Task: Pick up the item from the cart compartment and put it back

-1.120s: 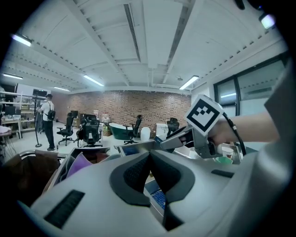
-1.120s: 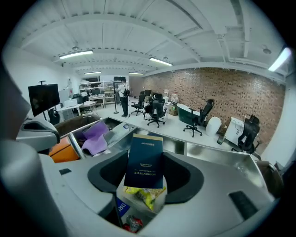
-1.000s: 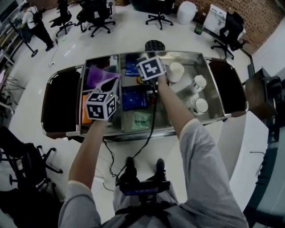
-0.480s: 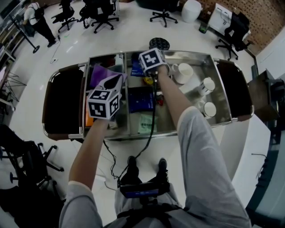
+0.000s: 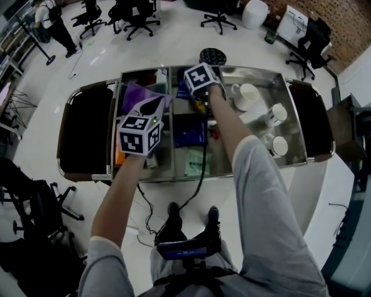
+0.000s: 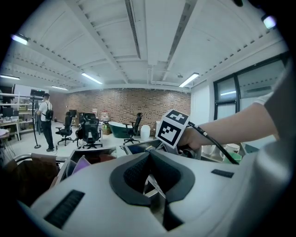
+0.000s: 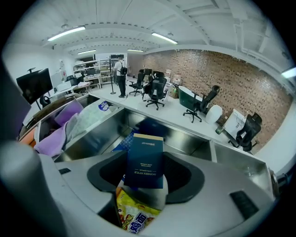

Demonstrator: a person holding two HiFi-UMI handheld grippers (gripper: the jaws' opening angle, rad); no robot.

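The left gripper (image 6: 149, 184) hovers over the near left part of the steel cart (image 5: 168, 177). Its 2 jaws are pressed together with nothing between them. Just right of it, in the middle compartment (image 7: 185, 139), lie a green packet (image 5: 197, 162) and, a little farther, a flat blue package (image 5: 188, 129).

Farther along that compartment, the right gripper (image 7: 144, 190) points steeply down toward the far end. Its jaws stand wide and clamp the near end of a dark blue box (image 7: 145, 159), which sticks out away from the fingertips (its printed face is turned up toward the camera). The box hangs inside the compartment's walls, just above a yellow snack packet (image 7: 133, 214) that shows through the gap under the jaws. Whether box and packet touch cannot be made out.

A purple bag (image 7: 64, 115) fills the left compartment beside it. 3 white cups (image 5: 249, 93) sit in the right compartment, well apart from both grippers. Beyond the cart, office chairs (image 5: 139, 11) and a standing person (image 5: 52, 23) occupy the floor.
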